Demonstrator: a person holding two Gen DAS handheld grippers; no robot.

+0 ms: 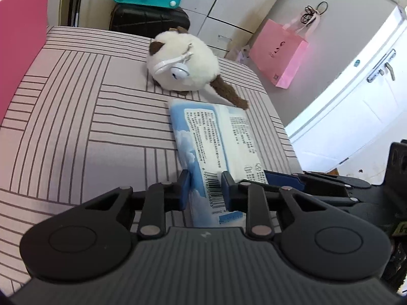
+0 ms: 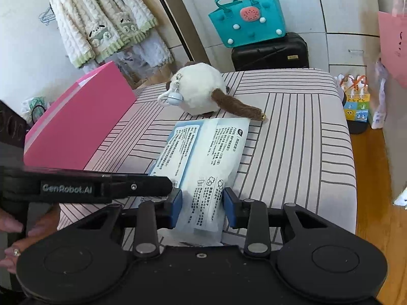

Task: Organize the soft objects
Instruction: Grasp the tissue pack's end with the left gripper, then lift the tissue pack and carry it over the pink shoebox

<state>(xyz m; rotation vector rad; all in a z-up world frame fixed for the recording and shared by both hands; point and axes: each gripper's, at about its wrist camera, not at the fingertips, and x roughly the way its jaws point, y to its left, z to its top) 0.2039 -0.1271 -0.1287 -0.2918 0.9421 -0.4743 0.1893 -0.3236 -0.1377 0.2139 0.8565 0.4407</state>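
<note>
Left wrist view first: at the far left we see a pink box (image 1: 20, 38) standing at the edge of the striped cushion (image 1: 76, 117). Toward the middle, a white plush cat (image 1: 183, 66) with a brown tail lies on the far part of the cushion, a small bell at its collar. Just near of it lies the blue-and-white tissue pack (image 1: 211, 139), printed side up, its far corner almost touching the tail. Our left gripper (image 1: 206, 190) has its blue fingers pinching the near left part of the pack, over the barcode. To the right, a pink paper bag (image 1: 279, 56) hangs on a white cabinet.

Right wrist view, again from the left: we see the body of the other gripper reaching in from the left, marked GenRobot.AI, and the pink box (image 2: 81, 127) behind it. In the middle, our right gripper (image 2: 203, 208) holds its blue fingers closed on the near right part of the tissue pack (image 2: 203, 152). The plush cat (image 2: 201, 91) lies beyond. Farther off, a teal bag (image 2: 249, 23) sits on a black suitcase (image 2: 269, 53).
</note>
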